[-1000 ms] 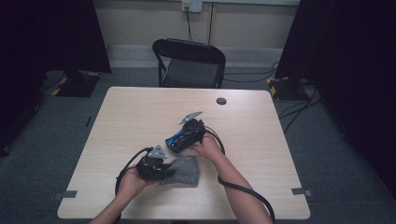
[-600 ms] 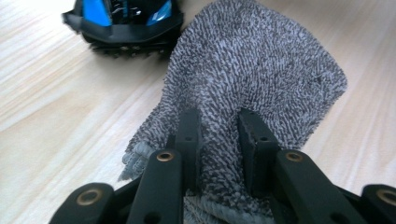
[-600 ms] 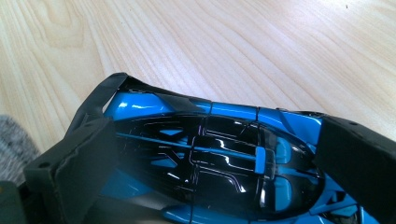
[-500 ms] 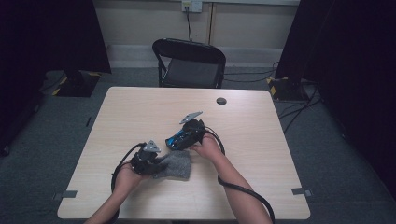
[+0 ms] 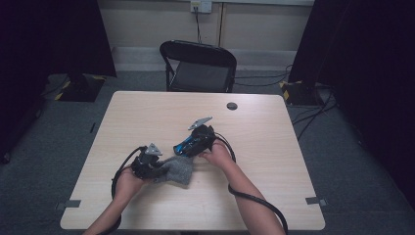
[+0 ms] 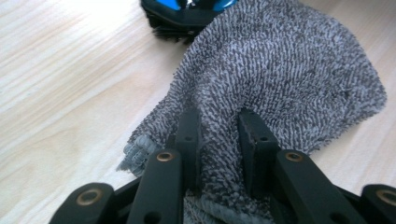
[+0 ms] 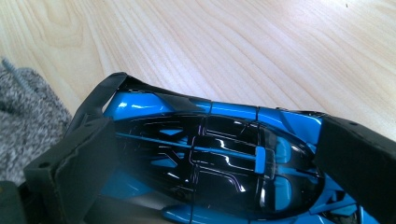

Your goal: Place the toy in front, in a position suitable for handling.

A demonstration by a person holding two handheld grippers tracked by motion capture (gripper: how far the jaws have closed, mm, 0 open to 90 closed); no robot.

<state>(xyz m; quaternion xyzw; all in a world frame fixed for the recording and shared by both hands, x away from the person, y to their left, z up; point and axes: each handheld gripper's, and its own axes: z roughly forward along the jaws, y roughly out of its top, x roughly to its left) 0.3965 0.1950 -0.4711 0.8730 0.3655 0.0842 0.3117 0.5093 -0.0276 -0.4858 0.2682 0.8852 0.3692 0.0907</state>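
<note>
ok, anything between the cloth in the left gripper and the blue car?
Nothing visible. The left gripper is shut on a fold of the grey cloth, and the cloth's far edge already reaches the blue toy car, which the right gripper clamps at both ends. Only bare table lies around them.

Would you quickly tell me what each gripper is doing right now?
Left gripper: shut on the grey cloth.
Right gripper: shut on the blue toy car.

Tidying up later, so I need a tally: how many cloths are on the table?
1. The grey cloth lies near the table's front edge, pinched by the left gripper, beside the blue toy car held by the right gripper.
</note>
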